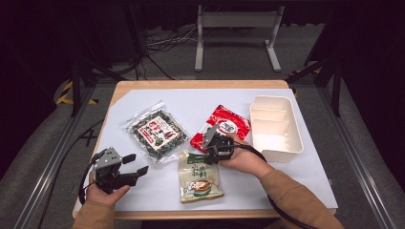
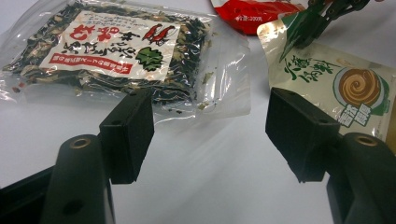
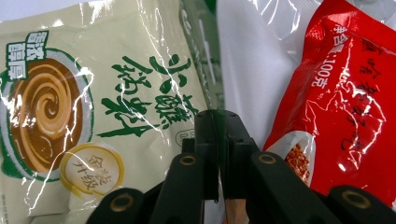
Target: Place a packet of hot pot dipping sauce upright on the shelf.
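A beige pouch with green print (image 1: 199,179) lies flat near the table's front edge. My right gripper (image 1: 200,159) is shut on its green top edge. In the right gripper view the jaws (image 3: 219,121) are pressed together with the pouch's (image 3: 93,102) thin seal pinched between them. My left gripper (image 1: 135,164) rests low at the front left, open, with nothing between its fingers. In the left gripper view its jaws (image 2: 210,107) stand wide apart over bare white table, facing the beige pouch (image 2: 336,84).
A clear bag of dark dried food (image 1: 156,132) lies left of centre. A red pouch (image 1: 224,125) lies just behind my right hand. A white divided tray (image 1: 277,126) stands at the right. The white table sheet (image 1: 305,171) ends near the front wooden edge.
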